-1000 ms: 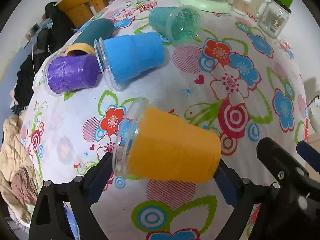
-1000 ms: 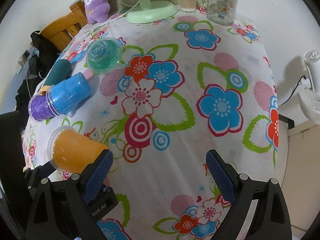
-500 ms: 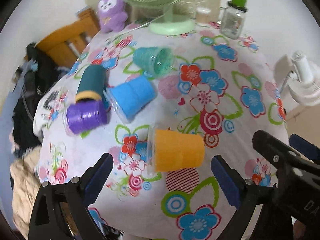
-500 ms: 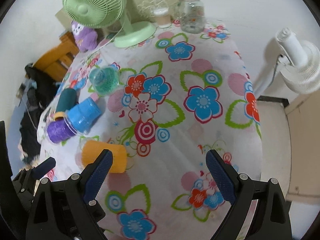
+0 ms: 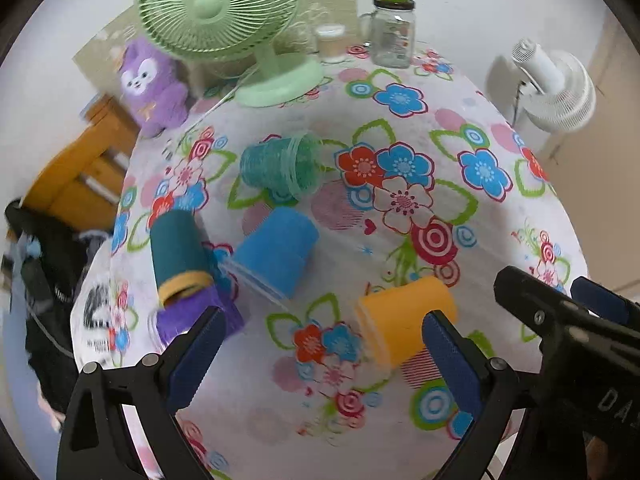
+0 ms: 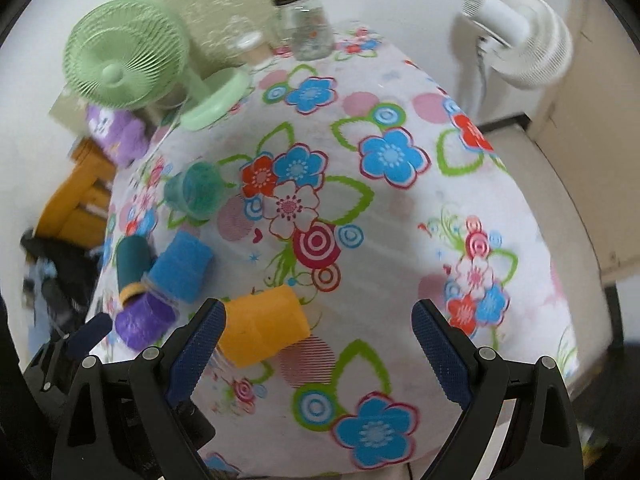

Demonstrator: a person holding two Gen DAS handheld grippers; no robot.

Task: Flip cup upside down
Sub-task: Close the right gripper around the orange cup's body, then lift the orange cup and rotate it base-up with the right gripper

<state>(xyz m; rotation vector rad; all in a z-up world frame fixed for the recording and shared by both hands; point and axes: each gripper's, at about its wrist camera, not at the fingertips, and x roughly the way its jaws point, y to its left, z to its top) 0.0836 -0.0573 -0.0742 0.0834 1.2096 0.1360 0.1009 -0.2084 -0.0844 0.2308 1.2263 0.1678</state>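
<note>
5 cups lie on their sides on the floral table [image 5: 460, 208]: an orange cup [image 5: 404, 324] nearest, then a blue cup [image 5: 276, 256], a purple cup [image 5: 188, 316], a teal cup [image 5: 176, 252] and a clear green cup [image 5: 280, 168]. None is turned rim-down yet.

The left gripper [image 5: 320, 360] hangs above the near table edge, jaws spread wide and empty; the orange cup shows just beside its right finger, not between the 2. The right gripper [image 6: 316, 348] is likewise agape and holds nothing, with the orange cup [image 6: 260, 324] by its left finger.

I judge this the approach step, with no cup gripped. The next move calls for choosing 1 cup, likely the orange, bracketing its wall with both fingers, closing gently because the plastic looks thin, then lifting and rotating until the rim faces down.
</note>
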